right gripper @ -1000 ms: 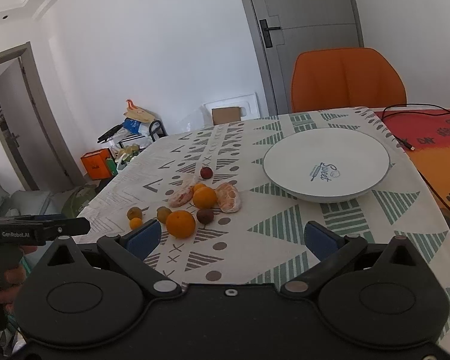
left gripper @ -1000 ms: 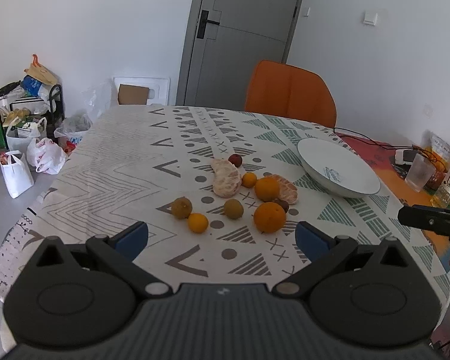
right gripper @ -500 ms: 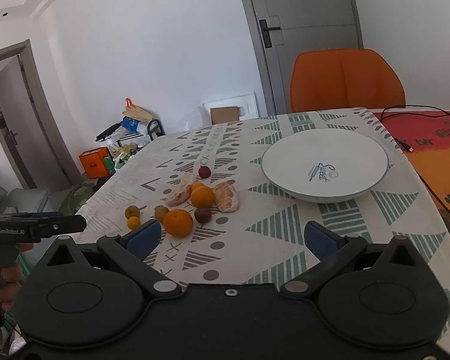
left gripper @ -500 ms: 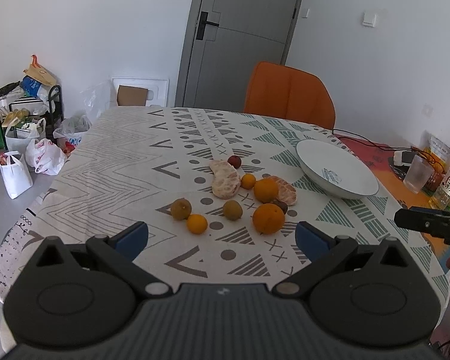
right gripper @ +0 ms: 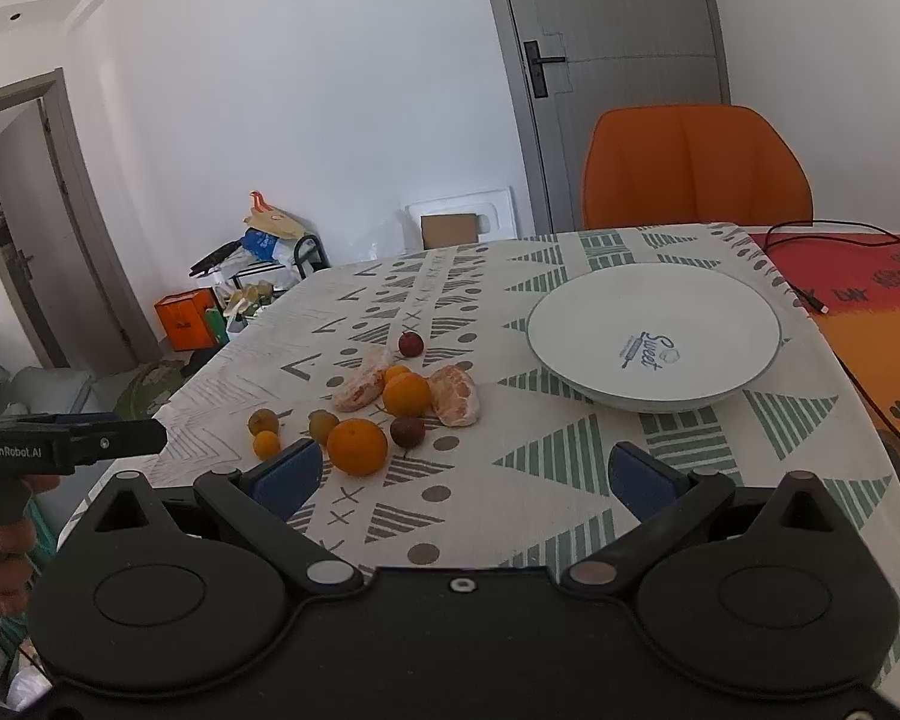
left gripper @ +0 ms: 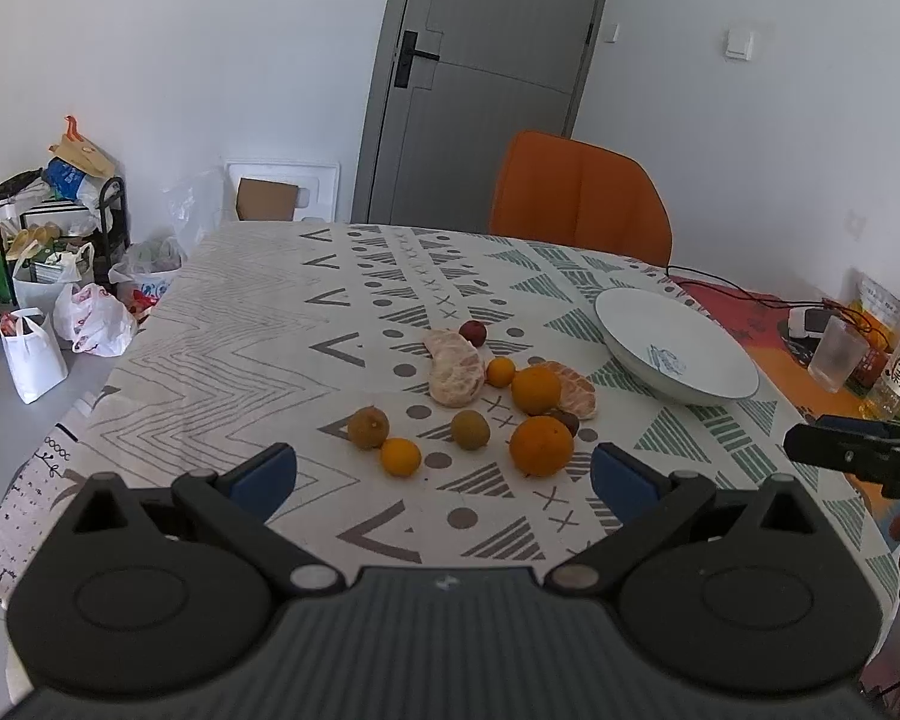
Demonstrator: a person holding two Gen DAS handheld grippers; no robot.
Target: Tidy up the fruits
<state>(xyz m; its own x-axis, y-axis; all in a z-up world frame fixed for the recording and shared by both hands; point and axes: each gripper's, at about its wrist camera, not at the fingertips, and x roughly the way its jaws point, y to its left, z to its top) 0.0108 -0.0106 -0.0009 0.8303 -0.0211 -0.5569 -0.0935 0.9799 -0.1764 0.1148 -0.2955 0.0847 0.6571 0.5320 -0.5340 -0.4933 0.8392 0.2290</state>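
Ten loose fruits [left gripper: 486, 402] cluster mid-table left of the empty plate [right gripper: 576, 324], their likely destination; left gripper [left gripper: 444, 474] and right gripper [right gripper: 465, 474] hover near, jaws apart, nothing held.

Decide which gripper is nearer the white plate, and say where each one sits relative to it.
Right. The right gripper faces the plate almost straight on, just short of its near rim. The left gripper sits farther off to the plate's left, behind the fruit.
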